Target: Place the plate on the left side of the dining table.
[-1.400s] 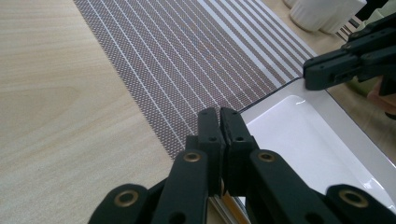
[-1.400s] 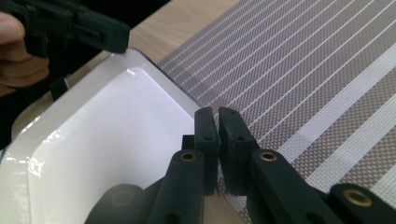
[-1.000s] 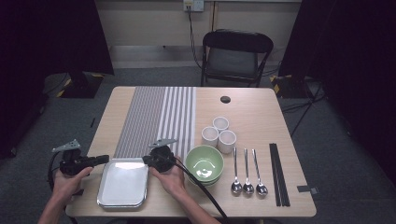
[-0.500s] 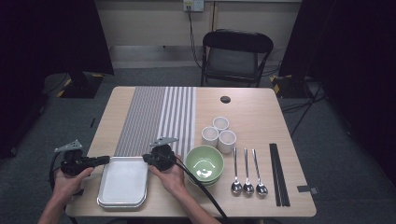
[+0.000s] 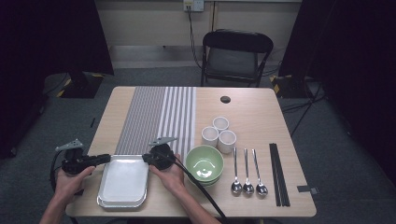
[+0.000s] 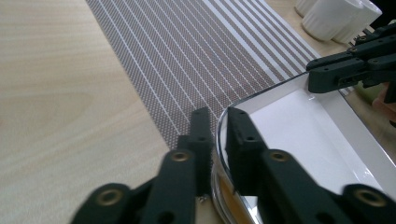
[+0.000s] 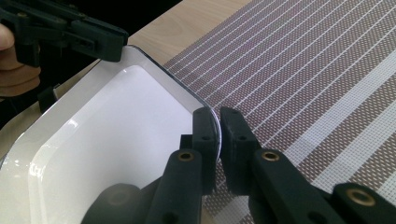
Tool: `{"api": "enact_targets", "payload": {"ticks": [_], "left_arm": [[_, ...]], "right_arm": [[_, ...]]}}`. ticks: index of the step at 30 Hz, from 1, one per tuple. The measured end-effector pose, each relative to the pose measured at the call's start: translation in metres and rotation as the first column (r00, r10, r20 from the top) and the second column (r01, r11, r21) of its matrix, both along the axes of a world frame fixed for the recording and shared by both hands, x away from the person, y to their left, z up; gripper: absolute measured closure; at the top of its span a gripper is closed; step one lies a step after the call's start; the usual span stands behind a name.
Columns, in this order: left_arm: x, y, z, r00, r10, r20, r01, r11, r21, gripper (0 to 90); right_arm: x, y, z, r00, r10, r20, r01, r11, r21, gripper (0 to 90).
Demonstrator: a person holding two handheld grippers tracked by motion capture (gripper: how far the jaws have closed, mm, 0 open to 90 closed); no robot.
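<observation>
A white rectangular tray (image 5: pixel 123 186) with a metal rim lies at the near left of the wooden table (image 5: pixel 252 112). My left gripper (image 5: pixel 108 158) reaches over the tray's left far corner. In the left gripper view the left gripper (image 6: pixel 218 116) has its jaws astride the rim of the tray (image 6: pixel 299 135); they have just been opening, and a thin gap shows beside the rim. My right gripper (image 5: pixel 144 158) sits at the right far corner. The right gripper (image 7: pixel 218 116) is shut on the rim of the tray (image 7: pixel 107 140).
A striped placemat (image 5: pixel 159 116) lies just beyond the tray. Right of it stand a green bowl (image 5: pixel 204 163) and three white cups (image 5: pixel 219 133). Three spoons (image 5: pixel 247 172) and black chopsticks (image 5: pixel 279 175) lie further right. A chair (image 5: pixel 236 56) stands behind the table.
</observation>
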State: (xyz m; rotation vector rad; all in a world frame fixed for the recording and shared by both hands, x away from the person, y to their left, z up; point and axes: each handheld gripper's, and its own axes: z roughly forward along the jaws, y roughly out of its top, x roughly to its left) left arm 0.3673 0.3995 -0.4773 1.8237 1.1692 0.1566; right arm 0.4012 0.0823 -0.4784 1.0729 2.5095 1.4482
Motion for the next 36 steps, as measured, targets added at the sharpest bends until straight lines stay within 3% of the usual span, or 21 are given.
{"api": "enact_targets", "payload": {"ticks": [3,5,10,13,18,21,25,27,29,36], "left_arm": [[-0.002,0.002,-0.004,0.9999,-0.009,-0.006,0.008,0.9997,-0.024,76.2],[-0.001,0.002,-0.004,0.9997,-0.023,-0.004,0.023,0.9989,-0.042,81.0],[0.003,0.001,0.002,0.9998,-0.013,0.013,0.014,0.9994,-0.033,87.9],[0.006,0.001,0.007,0.9994,-0.019,0.028,0.02,0.9996,-0.021,88.2],[0.013,-0.001,0.014,0.999,-0.003,0.044,0.005,0.9992,-0.04,88.3],[0.019,-0.004,0.017,0.999,0.001,0.044,0.0,0.9998,-0.018,88.2],[0.027,-0.005,0.013,0.9997,-0.001,0.023,0.001,0.9998,-0.02,88.2],[0.028,-0.006,0.012,0.9998,-0.001,0.02,0.001,1.0,0.0,88.2],[0.029,-0.006,0.009,0.9998,-0.005,0.018,0.005,0.9999,-0.016,88.1],[0.034,-0.008,0.009,0.9996,-0.017,0.022,0.017,0.9998,-0.009,88.0]], "right_arm": [[0.0,0.0,-0.001,1.0,0.002,0.002,-0.002,1.0,0.001,84.3],[0.0,0.0,-0.001,1.0,0.005,0.0,-0.005,1.0,0.002,84.6],[0.001,0.0,0.0,1.0,0.006,0.001,-0.006,1.0,0.002,85.6],[0.001,0.0,0.002,0.9999,0.001,0.012,-0.001,1.0,0.005,86.1],[0.006,-0.001,0.006,0.9996,-0.026,0.014,0.026,1.0,0.017,86.1],[0.008,-0.002,0.006,0.9994,-0.035,0.005,0.035,0.999,0.01,86.1],[0.01,-0.002,0.004,0.9987,-0.051,0.004,0.051,0.999,0.012,86.4],[0.011,-0.002,0.003,0.9987,-0.051,0.004,0.051,0.999,0.005,86.5],[0.012,-0.002,0.003,0.9986,-0.053,0.001,0.053,0.999,0.004,86.2],[0.015,0.001,0.002,0.999,-0.046,-0.002,0.046,0.999,0.004,80.1]]}}
